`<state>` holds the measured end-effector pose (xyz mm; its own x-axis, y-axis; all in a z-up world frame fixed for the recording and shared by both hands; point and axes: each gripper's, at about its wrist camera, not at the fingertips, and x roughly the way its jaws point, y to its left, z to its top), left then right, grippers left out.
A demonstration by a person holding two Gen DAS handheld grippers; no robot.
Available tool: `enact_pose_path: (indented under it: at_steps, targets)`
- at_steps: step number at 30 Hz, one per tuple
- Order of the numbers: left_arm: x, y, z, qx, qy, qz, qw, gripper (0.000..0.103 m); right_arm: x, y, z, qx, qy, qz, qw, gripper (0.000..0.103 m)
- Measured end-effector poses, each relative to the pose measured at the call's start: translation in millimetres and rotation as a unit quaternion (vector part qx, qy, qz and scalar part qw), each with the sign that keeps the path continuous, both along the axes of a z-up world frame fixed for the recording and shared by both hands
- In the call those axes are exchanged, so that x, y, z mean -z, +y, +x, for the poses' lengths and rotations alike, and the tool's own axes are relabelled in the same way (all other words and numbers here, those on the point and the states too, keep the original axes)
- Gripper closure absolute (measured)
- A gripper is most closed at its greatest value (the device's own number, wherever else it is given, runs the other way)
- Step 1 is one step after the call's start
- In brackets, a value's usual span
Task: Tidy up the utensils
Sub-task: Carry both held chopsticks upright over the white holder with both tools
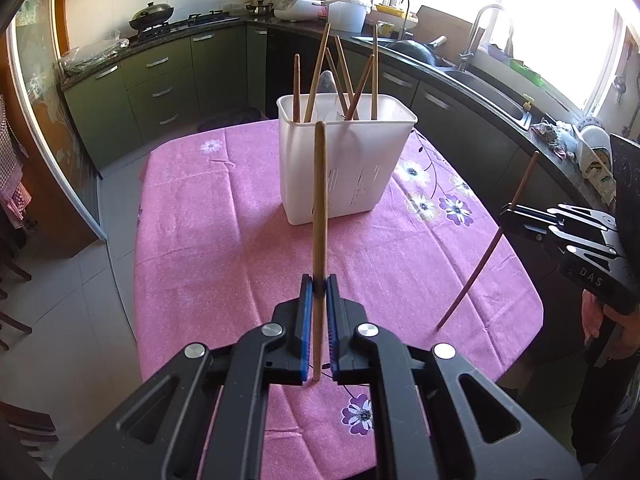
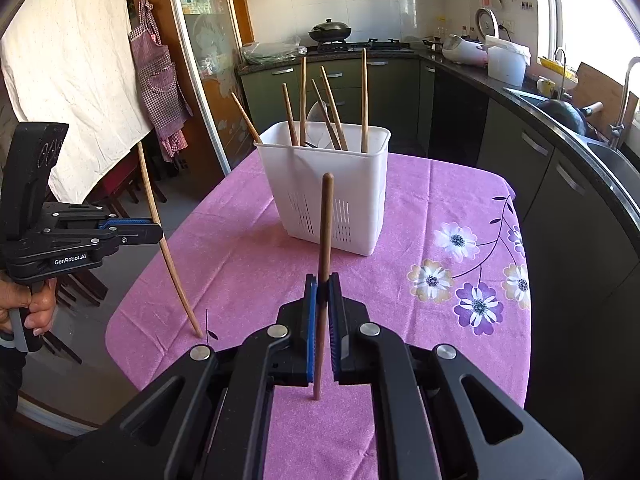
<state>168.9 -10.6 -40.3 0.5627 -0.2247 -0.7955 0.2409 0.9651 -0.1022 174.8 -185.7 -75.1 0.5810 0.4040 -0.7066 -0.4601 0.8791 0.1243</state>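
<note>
- Left gripper (image 1: pixel 320 284): closed on a light chopstick (image 1: pixel 319 220), which you hold upright, clamped low on its length; the short end sits just over the cloth.
- Right gripper (image 2: pixel 323 282): closed on a dark chopstick (image 2: pixel 325 248), also upright. The left view shows it tilted, its lower tip near the table edge on your right.
- Holder (image 1: pixel 344 160): a white slotted bin in the middle of the table, well ahead of both grippers. Several chopsticks and one spoon (image 1: pixel 326 82) already stand in it, leaning across one another.
- Cloth (image 1: pixel 224 240): pink with flowers; it covers the table, and I see no loose utensils on it in either view.
- Step, as I judge it: both sticks are lifted and neither is over the holder yet.
- Risk, clash at the rim: the sticks already inside lean across the opening, so yours could knock them or tip the light bin if you come in low.
- Risk, slip: each stick is pinched at a single point and could swivel between the pads during the carry.
- Risk, collision: two grippers heading for one opening could meet, so take turns.
- Risk, snag: a low tip dragged across the cloth could catch on it.
</note>
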Motion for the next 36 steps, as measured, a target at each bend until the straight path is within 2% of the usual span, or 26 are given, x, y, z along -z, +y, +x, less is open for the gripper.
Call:
enact_pose_path:
  at_steps: [14,27,36]
  targets:
    - [-5.0,-2.9,-2.6,0.003,-0.006,0.004,1.0,0.096,0.9,4.1,0.9,-0.007,-0.004,0.003,1.0,0.097]
    - [-11.6,-2.9,2.4,0.004,-0.012,0.005,0.9999,0.096,-22.8,18.3,4.1,-0.025,-0.023,0.011,0.999,0.097]
    - [-26.8,-10.5,9.3,0.015,-0.021,0.014,0.9996,0.096,-48.0,27.0,4.1,-0.04,-0.038,0.014,0.998,0.097]
